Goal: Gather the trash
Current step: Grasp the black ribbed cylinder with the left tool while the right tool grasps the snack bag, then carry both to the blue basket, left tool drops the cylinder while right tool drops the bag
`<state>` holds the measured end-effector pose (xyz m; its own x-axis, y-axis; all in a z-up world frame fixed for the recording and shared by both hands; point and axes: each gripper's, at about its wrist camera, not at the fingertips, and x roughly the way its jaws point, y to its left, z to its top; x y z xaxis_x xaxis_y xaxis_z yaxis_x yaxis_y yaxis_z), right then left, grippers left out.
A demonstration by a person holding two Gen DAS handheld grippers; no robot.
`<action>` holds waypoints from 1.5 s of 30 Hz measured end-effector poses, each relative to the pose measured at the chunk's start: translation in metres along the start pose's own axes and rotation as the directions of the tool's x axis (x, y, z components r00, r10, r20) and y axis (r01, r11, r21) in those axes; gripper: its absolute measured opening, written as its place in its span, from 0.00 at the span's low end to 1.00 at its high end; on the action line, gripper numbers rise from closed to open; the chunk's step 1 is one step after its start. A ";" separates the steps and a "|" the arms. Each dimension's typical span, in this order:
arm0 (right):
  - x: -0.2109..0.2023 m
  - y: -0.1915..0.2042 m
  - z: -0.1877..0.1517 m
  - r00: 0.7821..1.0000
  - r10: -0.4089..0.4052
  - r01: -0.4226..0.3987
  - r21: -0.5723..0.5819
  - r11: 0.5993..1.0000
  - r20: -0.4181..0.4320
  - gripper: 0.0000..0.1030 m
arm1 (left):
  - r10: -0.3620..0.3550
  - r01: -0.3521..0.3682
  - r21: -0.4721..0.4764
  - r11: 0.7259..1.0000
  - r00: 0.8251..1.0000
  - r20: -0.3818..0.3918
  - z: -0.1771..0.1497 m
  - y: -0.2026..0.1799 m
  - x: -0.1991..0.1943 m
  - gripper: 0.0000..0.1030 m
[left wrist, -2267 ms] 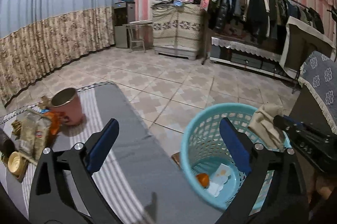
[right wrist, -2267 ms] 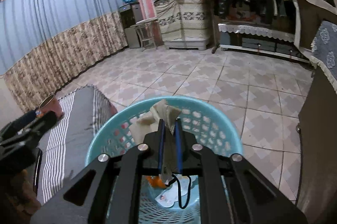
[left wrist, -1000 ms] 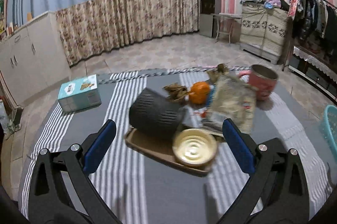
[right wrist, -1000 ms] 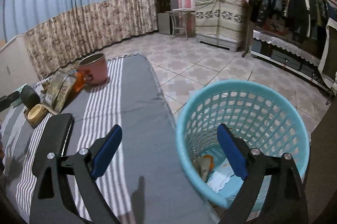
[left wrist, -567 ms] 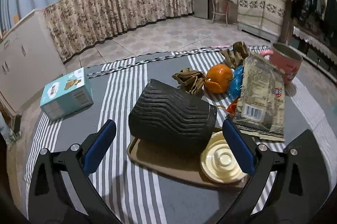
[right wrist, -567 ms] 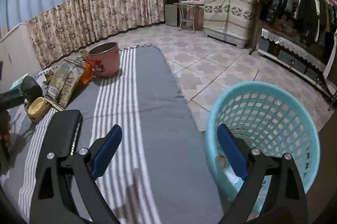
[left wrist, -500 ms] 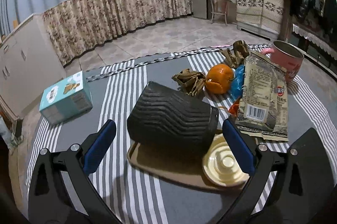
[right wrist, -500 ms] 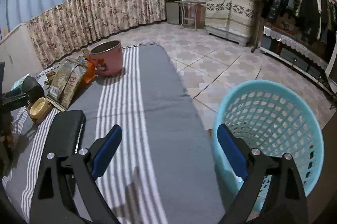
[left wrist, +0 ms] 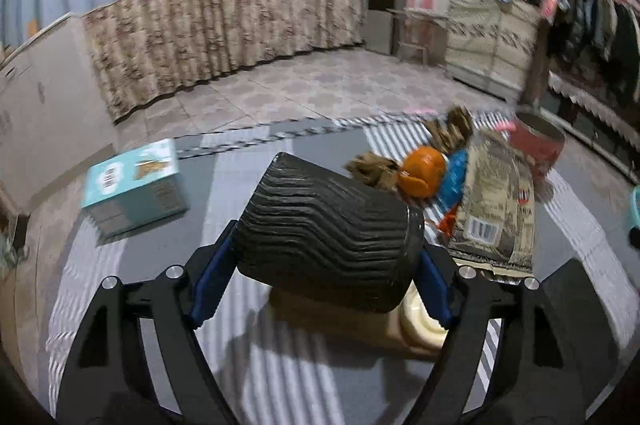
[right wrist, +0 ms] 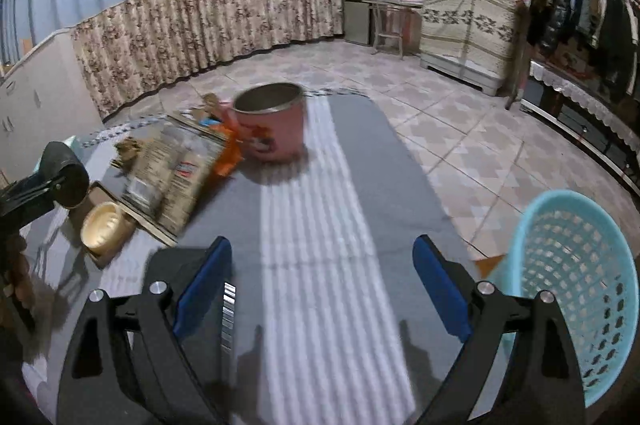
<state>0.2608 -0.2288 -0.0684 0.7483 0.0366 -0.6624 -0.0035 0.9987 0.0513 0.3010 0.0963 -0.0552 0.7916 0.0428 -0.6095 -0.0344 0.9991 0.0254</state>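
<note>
Two grippers are seen over the striped table [right wrist: 340, 245]. The black ribbed cup [left wrist: 324, 237], lying on its side over a brown tray [left wrist: 360, 335], is clamped between the just-closing left gripper [left wrist: 320, 275]; the right gripper [right wrist: 320, 289] is held apart, empty, beside the blue basket [right wrist: 576, 289].

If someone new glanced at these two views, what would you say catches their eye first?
Most striking is the ribbed black cup lying on its side between the blue pads of the left claw, which have just been closing around it, above a brown tray. Behind it sits a bright orange among wrappers. In the right view, the open right claw hovers over the striped cloth, with a turquoise basket at the right.
</note>
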 end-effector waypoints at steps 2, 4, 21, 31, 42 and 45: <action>0.004 0.014 0.004 1.000 0.018 -0.018 -0.015 1.000 -0.002 0.87 | 0.034 -0.034 -0.028 0.999 0.999 0.013 -0.001 0.013 -0.012 0.75; 0.010 0.032 0.010 0.999 0.033 -0.033 -0.033 0.999 -0.005 0.87 | 0.085 -0.084 -0.037 0.996 0.996 0.024 -0.006 0.025 -0.021 0.75; 0.104 0.110 0.037 0.971 0.103 -0.107 -0.008 0.994 -0.214 0.69 | 0.132 -0.128 -0.106 0.986 0.991 0.035 -0.020 0.061 -0.013 0.75; 0.077 0.120 0.037 0.979 0.147 -0.162 -0.098 0.982 -0.144 0.11 | 0.129 -0.123 -0.114 0.986 0.990 0.049 -0.021 0.061 -0.016 0.75; 0.000 0.052 0.038 0.987 0.160 -0.161 -0.052 0.986 -0.020 0.11 | 0.122 -0.116 -0.073 0.991 0.989 0.087 -0.019 0.048 -0.026 0.75; -0.018 0.025 0.033 0.992 0.124 -0.124 -0.065 0.990 0.005 0.11 | 0.091 -0.085 -0.071 0.994 0.992 0.087 -0.015 0.037 -0.036 0.75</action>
<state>0.2692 -0.2062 -0.0301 0.7457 0.1603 -0.6468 -0.1389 0.9867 0.0844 0.2617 0.1316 -0.0443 0.8351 0.1333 -0.5337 -0.1446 0.9893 0.0207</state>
